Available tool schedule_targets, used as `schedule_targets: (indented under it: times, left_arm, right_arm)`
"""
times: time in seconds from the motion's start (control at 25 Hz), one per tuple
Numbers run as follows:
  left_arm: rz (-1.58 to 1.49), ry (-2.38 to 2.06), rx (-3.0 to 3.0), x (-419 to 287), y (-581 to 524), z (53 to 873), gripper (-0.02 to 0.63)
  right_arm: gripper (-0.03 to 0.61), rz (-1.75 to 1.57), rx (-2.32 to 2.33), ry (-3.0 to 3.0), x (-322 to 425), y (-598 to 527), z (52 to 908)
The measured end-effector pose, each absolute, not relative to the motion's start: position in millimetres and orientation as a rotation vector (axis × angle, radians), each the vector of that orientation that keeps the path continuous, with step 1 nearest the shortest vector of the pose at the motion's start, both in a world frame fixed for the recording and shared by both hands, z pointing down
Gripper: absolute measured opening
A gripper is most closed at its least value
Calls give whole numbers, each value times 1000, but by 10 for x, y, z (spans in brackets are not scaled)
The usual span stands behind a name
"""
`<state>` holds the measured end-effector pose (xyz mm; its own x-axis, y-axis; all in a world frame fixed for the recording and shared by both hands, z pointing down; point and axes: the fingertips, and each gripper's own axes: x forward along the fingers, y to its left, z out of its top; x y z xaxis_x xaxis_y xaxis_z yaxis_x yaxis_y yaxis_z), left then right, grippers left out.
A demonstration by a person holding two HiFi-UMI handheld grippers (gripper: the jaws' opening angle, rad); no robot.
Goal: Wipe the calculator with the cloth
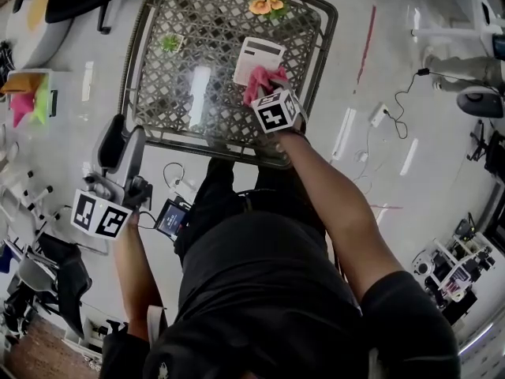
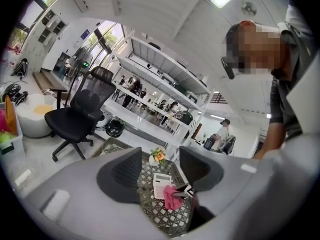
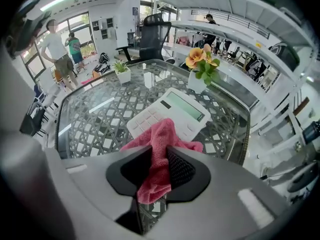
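Between the jaws of the right gripper (image 3: 160, 152), a pink cloth (image 3: 161, 132) is pinched at a gathered fold; the pads are clenched on it, one loose tail hangs below them, and a fuller lobe spills forward past the tips. Just beyond those tips lies the white calculator (image 3: 173, 110), flat and face up on the glass-topped lattice table (image 3: 95, 121), its display at the far end from the tool and its keys at the near end, where the cloth's forward lobe appears to rest on the near edge. Farther ahead, and apart from the calculator, stands a small pot of orange flowers (image 3: 202, 64). The left gripper (image 2: 160, 155) is held off the table, jaws released and wide apart with nothing between them. By its look the cloth is light, soft and limp: it will bunch rather than push, so the present hold at a fold, leaving a free pad of fabric ahead of the tips, seems apt. The calculator is probably a light, rigid plastic shell on smooth glass and may skate under a stroke; steadying it by a side edge, clear of the display, seems advisable.
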<state>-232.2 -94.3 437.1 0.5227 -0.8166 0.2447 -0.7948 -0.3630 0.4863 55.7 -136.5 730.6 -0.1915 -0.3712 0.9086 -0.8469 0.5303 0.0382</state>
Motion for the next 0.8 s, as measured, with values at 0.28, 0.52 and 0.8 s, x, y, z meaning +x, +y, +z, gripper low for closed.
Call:
schedule_targets:
  times: [0.28, 0.52, 0.8]
  left_arm:
    - [-50, -1320, 2228, -2330, -890, 4233, 255]
    - [-36, -1345, 2243, -2376, -827, 4086, 255]
    - [-25, -1351, 2289, -2365, -758, 3863, 255]
  right_arm:
    - [81, 671, 1076, -1690, 998, -1218, 7373]
    - [88, 780, 1091, -1691, 1190, -1113, 7305]
    - [126, 879, 1162, -1796, 1359, -1127, 6827]
